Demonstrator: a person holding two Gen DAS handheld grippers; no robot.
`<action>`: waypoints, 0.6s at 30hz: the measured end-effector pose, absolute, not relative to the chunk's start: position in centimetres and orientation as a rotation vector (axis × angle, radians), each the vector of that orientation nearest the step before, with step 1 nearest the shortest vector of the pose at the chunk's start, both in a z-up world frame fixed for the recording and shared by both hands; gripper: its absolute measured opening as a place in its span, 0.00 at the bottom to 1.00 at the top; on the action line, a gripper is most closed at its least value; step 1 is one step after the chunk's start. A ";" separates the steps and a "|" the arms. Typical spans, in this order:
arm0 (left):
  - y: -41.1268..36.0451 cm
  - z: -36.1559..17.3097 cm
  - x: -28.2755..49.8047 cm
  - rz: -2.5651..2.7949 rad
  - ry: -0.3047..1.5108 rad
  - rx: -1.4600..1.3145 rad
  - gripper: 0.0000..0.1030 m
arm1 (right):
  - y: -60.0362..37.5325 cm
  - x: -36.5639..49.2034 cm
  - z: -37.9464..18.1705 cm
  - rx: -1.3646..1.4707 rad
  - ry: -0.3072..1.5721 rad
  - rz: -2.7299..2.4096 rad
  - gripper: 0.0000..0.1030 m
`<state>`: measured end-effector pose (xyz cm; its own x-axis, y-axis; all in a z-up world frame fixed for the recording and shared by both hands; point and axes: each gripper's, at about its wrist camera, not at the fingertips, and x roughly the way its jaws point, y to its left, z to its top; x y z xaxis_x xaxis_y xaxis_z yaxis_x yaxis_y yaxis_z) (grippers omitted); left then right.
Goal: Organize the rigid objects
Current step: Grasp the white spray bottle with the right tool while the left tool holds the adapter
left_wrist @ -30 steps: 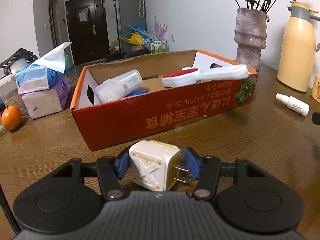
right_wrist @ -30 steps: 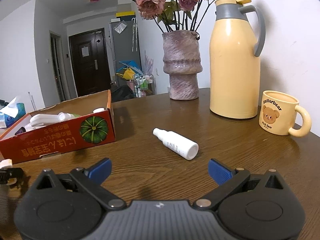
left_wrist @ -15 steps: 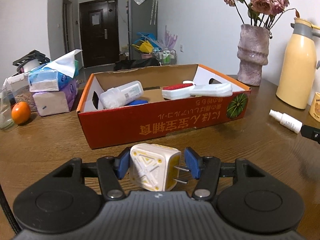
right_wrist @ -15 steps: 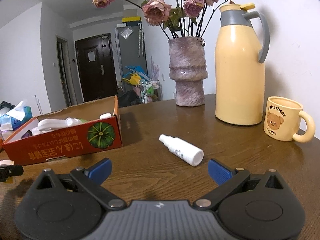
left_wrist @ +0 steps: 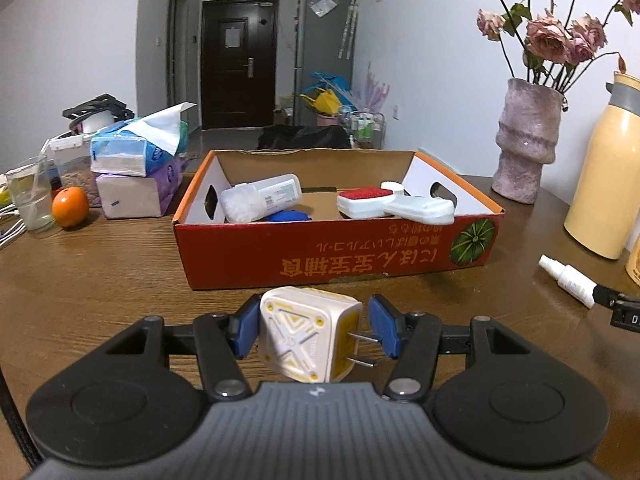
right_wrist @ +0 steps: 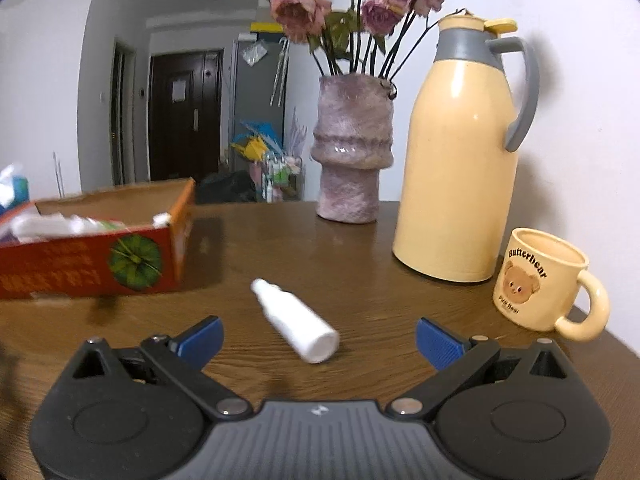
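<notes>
Your left tongs (left_wrist: 312, 330) clench the plug adapter (left_wrist: 308, 334) clear of the tabletop (left_wrist: 120, 272), bound for the box (left_wrist: 336, 256) at twelve o'clock. Your right tongs (right_wrist: 318, 340), spread and empty, frame the spray bottle (right_wrist: 296, 326), likely the next pickup.

The wooden counter (left_wrist: 120, 264) is occupied by a red box (left_wrist: 340, 256) centrally, tissue packs (left_wrist: 136, 176) far left, a spray bottle (right_wrist: 294, 320) right.

Left wrist view: low over table (left_wrist: 120, 272), facing red box (left_wrist: 340, 256) close ahead. Right wrist view: further right, facing vase (right_wrist: 352, 160) and thermos (right_wrist: 460, 168), spray bottle (right_wrist: 296, 326) very near. Shared: box, vase, thermos, bottle, door (right_wrist: 184, 116).
</notes>
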<state>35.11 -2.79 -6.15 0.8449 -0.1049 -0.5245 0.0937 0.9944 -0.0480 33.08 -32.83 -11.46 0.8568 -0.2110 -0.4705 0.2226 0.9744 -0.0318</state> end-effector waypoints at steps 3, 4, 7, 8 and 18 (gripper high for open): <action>-3.2 -6.0 35.0 -0.081 0.551 -0.030 0.57 | -33.9 34.4 -11.8 -0.001 0.529 -0.212 0.97; -3.4 -6.0 35.1 -0.072 0.550 -0.032 0.57 | -34.2 34.9 -11.9 -0.008 0.541 -0.201 0.95; -3.9 -5.9 35.1 -0.060 0.552 -0.042 0.57 | -34.7 36.0 -12.4 -0.013 0.585 -0.161 0.87; -4.1 -5.9 35.2 -0.056 0.552 -0.043 0.57 | -34.7 36.4 -12.5 -0.017 0.598 -0.141 0.86; -5.1 -6.2 35.7 -0.032 0.559 -0.055 0.57 | -34.8 40.1 -13.4 -0.018 0.672 -0.052 0.63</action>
